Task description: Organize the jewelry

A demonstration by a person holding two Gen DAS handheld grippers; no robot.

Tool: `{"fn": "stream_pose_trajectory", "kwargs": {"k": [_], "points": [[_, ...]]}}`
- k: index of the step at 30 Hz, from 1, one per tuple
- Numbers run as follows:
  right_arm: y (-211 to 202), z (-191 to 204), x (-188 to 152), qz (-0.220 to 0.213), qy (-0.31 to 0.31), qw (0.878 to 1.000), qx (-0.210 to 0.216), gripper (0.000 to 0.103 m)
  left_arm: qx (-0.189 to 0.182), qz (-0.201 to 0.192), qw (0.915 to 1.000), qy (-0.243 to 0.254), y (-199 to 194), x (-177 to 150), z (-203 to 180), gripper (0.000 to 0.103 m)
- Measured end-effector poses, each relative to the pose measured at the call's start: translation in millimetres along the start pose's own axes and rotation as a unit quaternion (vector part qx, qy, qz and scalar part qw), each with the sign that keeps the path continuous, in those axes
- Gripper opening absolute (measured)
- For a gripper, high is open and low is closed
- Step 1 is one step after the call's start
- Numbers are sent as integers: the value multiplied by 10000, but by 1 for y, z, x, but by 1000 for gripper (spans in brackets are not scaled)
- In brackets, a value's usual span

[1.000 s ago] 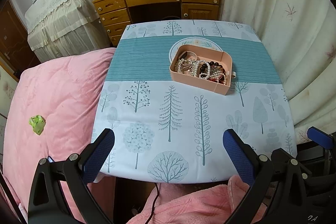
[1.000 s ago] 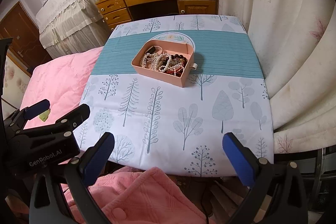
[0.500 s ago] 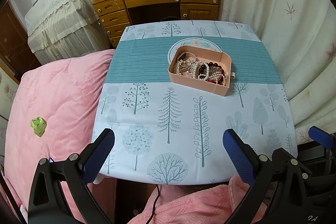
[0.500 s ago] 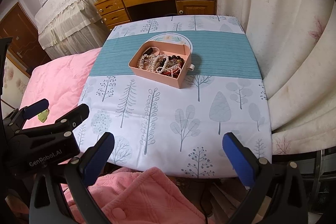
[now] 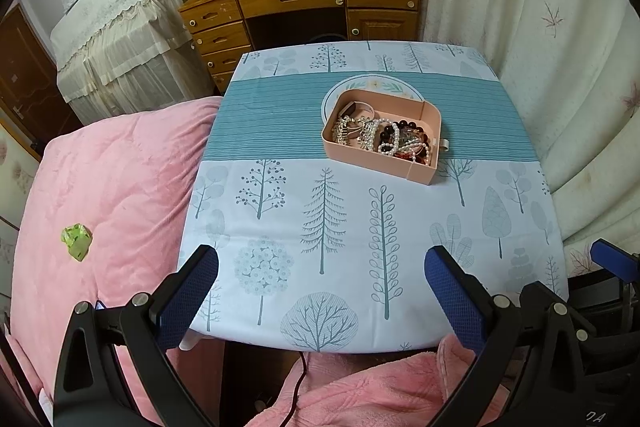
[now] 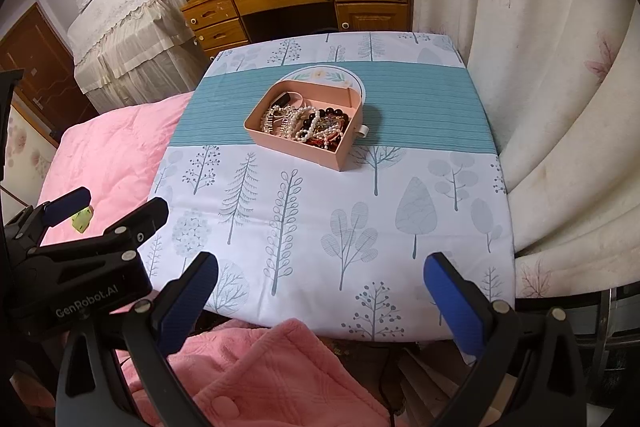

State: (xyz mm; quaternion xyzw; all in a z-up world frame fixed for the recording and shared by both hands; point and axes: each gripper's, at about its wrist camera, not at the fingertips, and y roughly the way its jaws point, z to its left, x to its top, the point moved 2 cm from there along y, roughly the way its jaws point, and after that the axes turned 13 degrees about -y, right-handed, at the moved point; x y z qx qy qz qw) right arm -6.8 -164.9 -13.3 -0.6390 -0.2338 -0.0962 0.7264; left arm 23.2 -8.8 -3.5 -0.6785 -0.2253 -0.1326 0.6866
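We hold our left gripper (image 5: 320,267) low over the near edge of the table (image 5: 520,235). Its two blue fingers (image 5: 188,297) are spread wide apart. Nothing is between them and they touch nothing. Through the gap we see only the tree cloth on the table.

Our right gripper (image 6: 320,269) is the same. Its blue fingers (image 6: 456,307) are wide open and hold nothing. It hangs near the front edge of the table too, just beside the left gripper, which shows at the left side of the right wrist view.

The pink box (image 5: 416,171) sits on the far half of the table, well apart from both grippers. It rests partly on the green striped band of the cloth and partly on a round plate picture. Inside it lies a tangled heap of jewelry (image 5: 384,139): white pearl strings, dark beads, some red beads and shiny silver pieces. The back part of the box is walled off, and a ring-shaped band lies in that part. A small white tab sticks out from the right side of the box.

A pink blanket (image 5: 112,187) lies to the left of the table, with a little green thing (image 5: 76,241) on it. A wooden desk (image 5: 304,7) stands behind the table, and a pale curtain (image 5: 540,27) hangs on the right.
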Motion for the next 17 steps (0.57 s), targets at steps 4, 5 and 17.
{"fn": "stream_pose_trajectory", "kwargs": {"k": [4, 5, 17], "points": [[0, 0, 0, -6, 5, 10000, 7, 103, 3, -8, 10000, 3, 0, 0, 0, 102], [0, 0, 0, -4, 4, 10000, 3, 103, 2, -3, 10000, 2, 0, 0, 0, 102], [-1, -10, 4, -27, 89, 9999, -70, 103, -12, -80, 10000, 51, -2, 5, -7, 102]]}}
